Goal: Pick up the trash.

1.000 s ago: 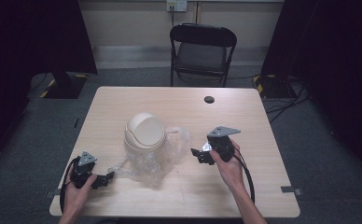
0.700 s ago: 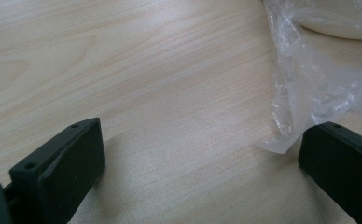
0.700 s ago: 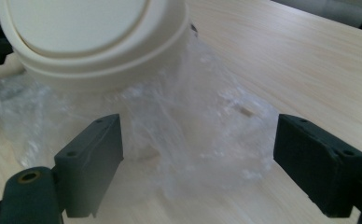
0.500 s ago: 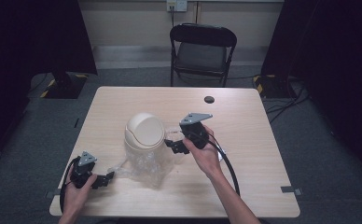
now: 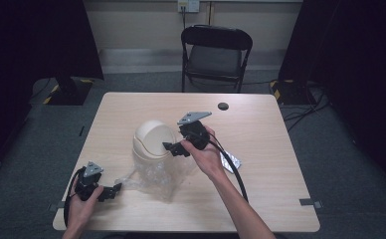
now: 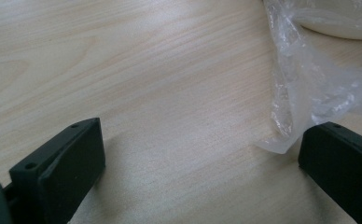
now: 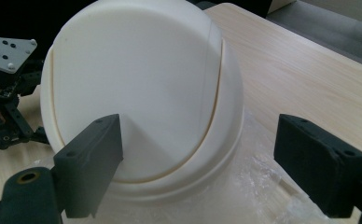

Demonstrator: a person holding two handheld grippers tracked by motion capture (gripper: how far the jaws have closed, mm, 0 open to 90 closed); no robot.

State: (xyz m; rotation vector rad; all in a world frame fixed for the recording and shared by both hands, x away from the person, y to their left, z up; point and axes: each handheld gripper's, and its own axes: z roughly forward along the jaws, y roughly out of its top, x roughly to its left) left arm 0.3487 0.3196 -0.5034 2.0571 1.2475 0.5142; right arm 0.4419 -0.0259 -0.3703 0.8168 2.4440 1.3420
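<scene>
A small cream bin with a domed swing lid (image 5: 153, 142) stands near the middle of the table (image 5: 260, 199). A clear plastic bag (image 5: 151, 179) is gathered around its lower body and spreads onto the tabletop toward the person's side; it looks like the bin's liner.

The right gripper (image 5: 175, 148) is held just beside the dome at lid height. In the right gripper view its jaws stand wide apart on either side of the lid's face, with nothing between the pads and no contact evident. The left gripper (image 5: 112, 191) rests low at the near left corner of the table. In the left gripper view its jaws are also wide open, and a loose tip of the bag lies just beside one jaw; the pads do not press on it.

Assessment: the work appears to concern the lid or the liner, and it is at an early stage. Nothing is gripped. The lid sits on the bin and the bag is bunched outside rather than dressed over the rim. Taking hold and everything after it remains.

A small dark disc (image 5: 223, 106) lies at the far edge, well apart. A folding chair (image 5: 216, 55) stands beyond the table.
</scene>
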